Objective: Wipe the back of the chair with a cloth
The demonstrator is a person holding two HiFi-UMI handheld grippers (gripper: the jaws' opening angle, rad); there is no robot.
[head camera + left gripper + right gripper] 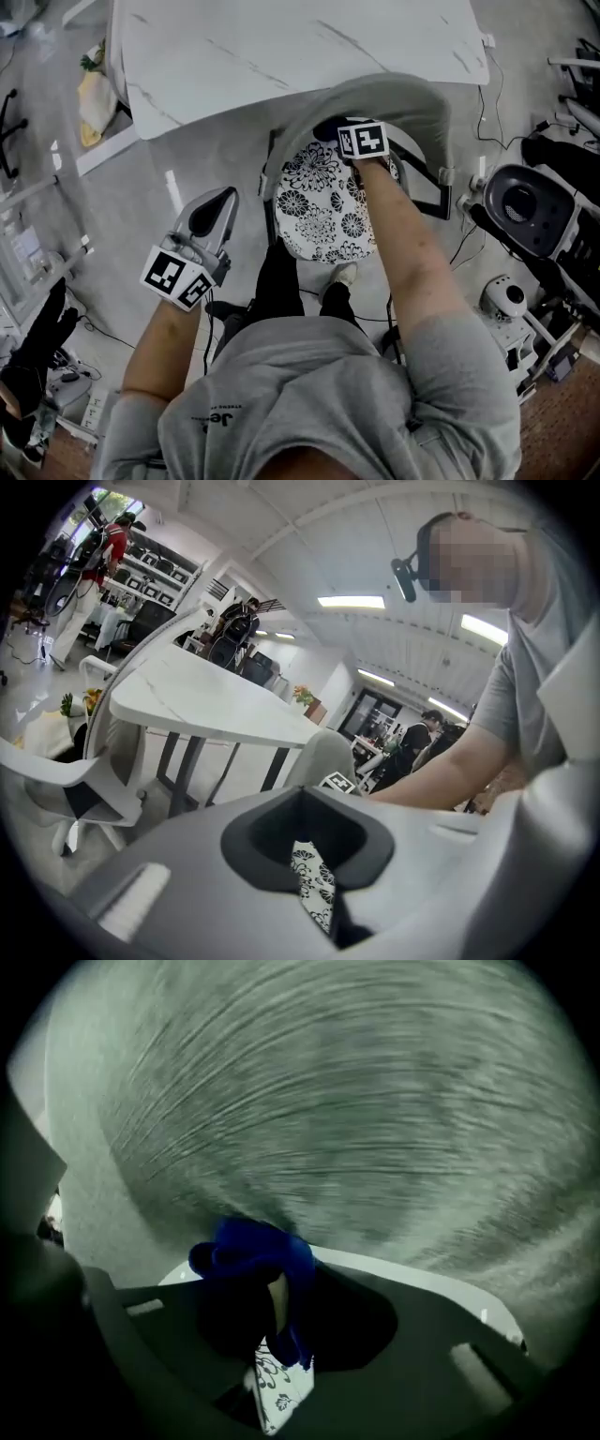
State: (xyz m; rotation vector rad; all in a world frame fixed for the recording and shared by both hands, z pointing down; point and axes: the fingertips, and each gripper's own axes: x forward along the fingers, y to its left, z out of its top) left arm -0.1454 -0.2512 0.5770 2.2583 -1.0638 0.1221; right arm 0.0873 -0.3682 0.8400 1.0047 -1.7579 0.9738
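The chair has a curved grey fabric back [412, 94] and a black-and-white floral seat cushion [323, 211]. My right gripper [349, 131] reaches over the seat to the inner face of the back. In the right gripper view the right gripper [267, 1274] is shut on a crumpled blue cloth [255, 1249], which is pressed against the grey back [328, 1101]. A strip of the cushion [279, 1391] shows below. My left gripper [216, 199] hangs over the floor left of the chair, jaws together and holding nothing. In the left gripper view it [302, 799] points toward the chair back [323, 757].
A white marble-look table [281, 47] stands just beyond the chair. A black-and-white machine [525, 202] and cables [483, 112] lie to the right. My legs and a shoe [345, 275] are by the seat's front. Another white chair [66, 771] stands at the left.
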